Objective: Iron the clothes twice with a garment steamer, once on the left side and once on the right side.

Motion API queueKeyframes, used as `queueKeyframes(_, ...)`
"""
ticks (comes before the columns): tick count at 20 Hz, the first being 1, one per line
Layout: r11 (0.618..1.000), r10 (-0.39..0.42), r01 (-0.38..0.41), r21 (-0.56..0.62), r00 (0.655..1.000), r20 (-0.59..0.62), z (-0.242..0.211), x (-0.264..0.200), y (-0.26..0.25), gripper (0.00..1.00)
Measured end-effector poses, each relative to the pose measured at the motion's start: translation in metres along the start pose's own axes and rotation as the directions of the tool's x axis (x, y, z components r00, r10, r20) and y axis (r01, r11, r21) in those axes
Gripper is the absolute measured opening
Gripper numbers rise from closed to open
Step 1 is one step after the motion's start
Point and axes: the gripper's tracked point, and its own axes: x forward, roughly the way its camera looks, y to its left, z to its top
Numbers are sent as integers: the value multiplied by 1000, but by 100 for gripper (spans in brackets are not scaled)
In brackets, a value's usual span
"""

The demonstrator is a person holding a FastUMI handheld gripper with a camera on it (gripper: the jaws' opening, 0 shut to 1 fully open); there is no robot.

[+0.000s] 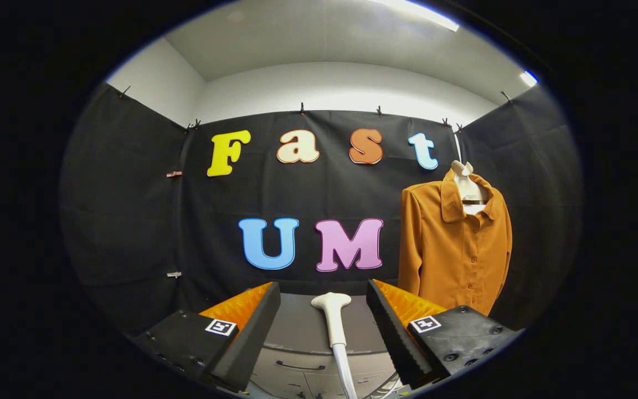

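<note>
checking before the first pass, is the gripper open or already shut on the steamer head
Open. The gripper has its fingers spread wide, with the white steamer head standing upright between them, clear gaps on both sides. The orange shirt hangs beyond.

Landmark: steamer head [332, 318], upright on its hose, on the cabinet top [302, 327].
Gripper [323, 327]: fingers spread apart, one on each side of the steamer head, not touching it.
Shirt [454, 244]: beyond and right of the steamer head, on a hanger [466, 180] against the booth wall.
</note>
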Motion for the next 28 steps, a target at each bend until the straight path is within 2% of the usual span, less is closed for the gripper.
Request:
queueKeyframes(6, 999, -31, 31, -9, 998, -55, -24, 22, -3, 98)
queueKeyframes(15, 999, 44, -46, -9, 986, -162, -78, 124, -9, 98)
queueKeyframes(20, 998, 55, -54, 9, 961, -272, -123, 184, -20, 98)
queueKeyframes(28, 999, 52, -49, 19, 890, -453, -193, 233, -30, 99)
